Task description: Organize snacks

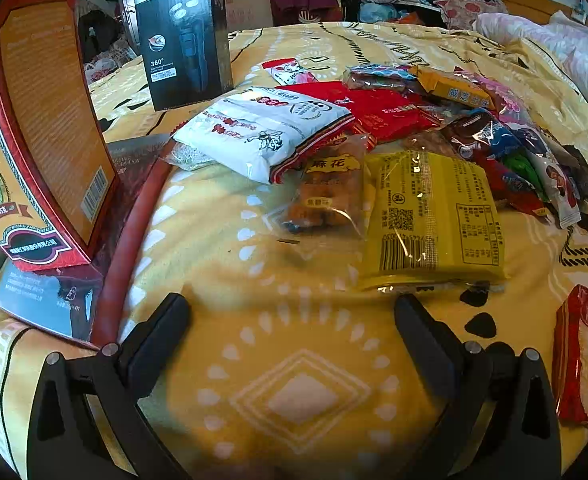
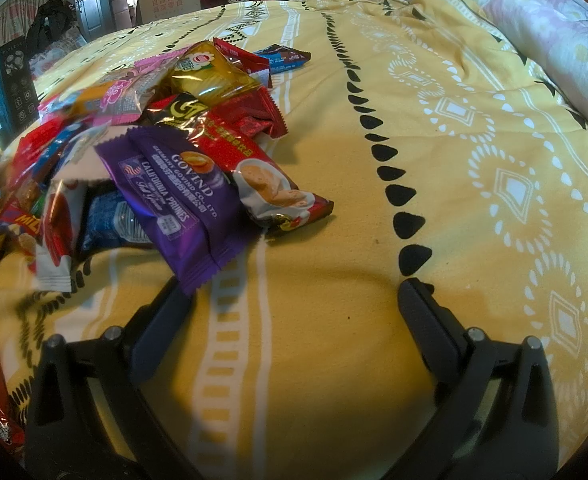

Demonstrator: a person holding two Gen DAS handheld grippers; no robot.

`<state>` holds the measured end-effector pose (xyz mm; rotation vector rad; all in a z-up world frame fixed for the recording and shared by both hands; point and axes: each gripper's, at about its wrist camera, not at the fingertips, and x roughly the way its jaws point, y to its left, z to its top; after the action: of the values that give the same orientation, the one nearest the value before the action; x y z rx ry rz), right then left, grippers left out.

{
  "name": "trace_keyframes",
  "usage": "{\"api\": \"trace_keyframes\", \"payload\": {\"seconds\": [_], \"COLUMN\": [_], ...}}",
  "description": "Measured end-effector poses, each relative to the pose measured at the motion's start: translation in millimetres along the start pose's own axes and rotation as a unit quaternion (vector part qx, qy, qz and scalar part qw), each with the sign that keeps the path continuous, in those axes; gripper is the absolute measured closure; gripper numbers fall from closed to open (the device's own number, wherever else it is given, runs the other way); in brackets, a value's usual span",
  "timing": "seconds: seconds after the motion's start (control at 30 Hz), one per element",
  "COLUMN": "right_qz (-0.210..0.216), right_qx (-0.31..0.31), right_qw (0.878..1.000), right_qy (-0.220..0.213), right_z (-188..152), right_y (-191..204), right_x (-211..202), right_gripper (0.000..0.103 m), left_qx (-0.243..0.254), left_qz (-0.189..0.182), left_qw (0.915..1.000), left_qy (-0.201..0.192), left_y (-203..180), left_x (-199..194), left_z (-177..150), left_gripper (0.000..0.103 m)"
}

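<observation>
A pile of snack packets lies on a yellow patterned bedspread (image 1: 302, 360). In the left wrist view a yellow packet (image 1: 434, 216), a clear bag of fried twists (image 1: 330, 192), a white bag (image 1: 262, 132) and a red packet (image 1: 378, 108) lie ahead of my left gripper (image 1: 292, 308), which is open and empty just short of them. In the right wrist view a purple prune packet (image 2: 182, 196) and a red biscuit packet (image 2: 262, 180) lie ahead left of my right gripper (image 2: 294, 292), which is open and empty; the purple packet's corner overlaps its left fingertip (image 2: 170, 300).
A round red-rimmed tray (image 1: 130, 240) holds an orange-red box (image 1: 42, 140) at the left. A black shaver box (image 1: 186, 36) stands behind. Another red-white packet (image 1: 586, 360) lies at the right. Clothes are piled at the far side. A pink quilt (image 2: 554, 28) lies at the right.
</observation>
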<state>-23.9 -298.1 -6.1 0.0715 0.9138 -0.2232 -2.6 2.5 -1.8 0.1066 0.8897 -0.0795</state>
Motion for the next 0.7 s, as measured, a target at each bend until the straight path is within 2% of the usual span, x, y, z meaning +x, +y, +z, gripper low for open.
{"api": "trace_keyframes", "payload": {"seconds": [0.17, 0.53, 0.7], "right_qz": [0.000, -0.001, -0.004], "right_qx": [0.000, 0.001, 0.000], "right_qw": [1.000, 1.000, 1.000], "right_qy": [0.000, 0.011, 0.003], "right_z": [1.0, 5.9, 3.3], "right_y": [-0.5, -1.3, -3.0], "right_x": [1.3, 6.6, 9.6], "right_gripper": [0.000, 0.000, 0.000], "left_qx": [-0.002, 0.004, 0.003], "left_qz": [-0.012, -0.012, -0.014], "left_qw": [0.9999, 0.9999, 0.9999], "left_qy": [0.002, 0.002, 0.000], "left_y": [3.5, 2.0, 2.5], "left_x": [-2.6, 1.1, 1.5], "left_z": [-0.8, 1.1, 0.7], "left_gripper": [0.000, 0.000, 0.000]}}
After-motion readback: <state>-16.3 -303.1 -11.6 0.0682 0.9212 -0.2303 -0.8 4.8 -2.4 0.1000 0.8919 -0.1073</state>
